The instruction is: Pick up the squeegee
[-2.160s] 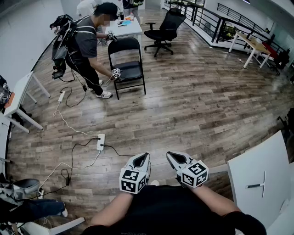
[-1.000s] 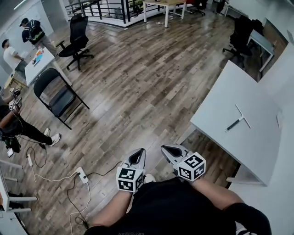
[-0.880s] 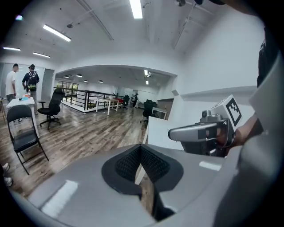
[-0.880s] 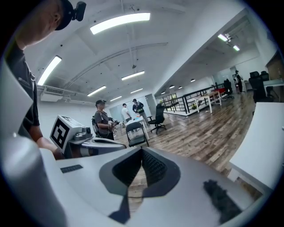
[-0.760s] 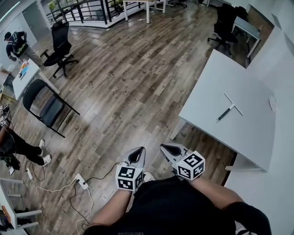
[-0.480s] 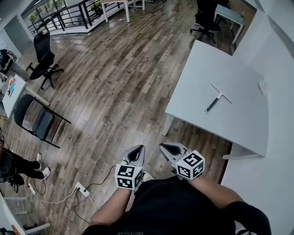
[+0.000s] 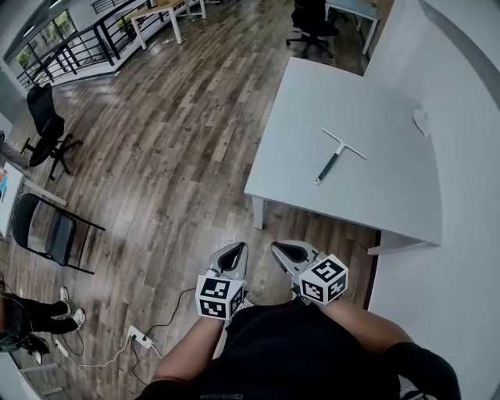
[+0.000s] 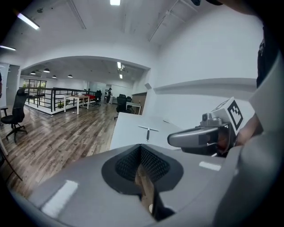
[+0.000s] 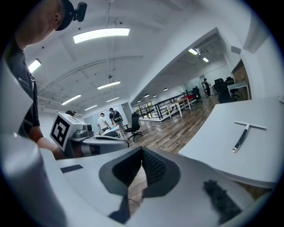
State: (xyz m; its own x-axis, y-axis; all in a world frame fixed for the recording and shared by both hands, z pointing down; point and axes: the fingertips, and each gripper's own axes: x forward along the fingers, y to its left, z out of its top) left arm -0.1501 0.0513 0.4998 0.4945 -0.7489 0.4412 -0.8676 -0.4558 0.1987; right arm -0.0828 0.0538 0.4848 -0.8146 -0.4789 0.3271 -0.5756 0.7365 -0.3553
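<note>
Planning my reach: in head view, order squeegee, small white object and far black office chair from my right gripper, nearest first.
1. Black-handled T-shaped squeegee, mid white table, nearest right gripper.
2. Small white object, table's wall edge.
3. Black wheeled office chair, beyond the table.

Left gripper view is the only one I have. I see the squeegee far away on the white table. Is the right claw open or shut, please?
Observer: Shut. In the right gripper view the right claw has its pads together, with nothing between them.
Operator: Is there something on the floor near the feet that I cannot see?
Observer: Yes. The head view shows a power strip lying on the wood floor at the lower left, on the far side from the table and the squeegee.
</note>
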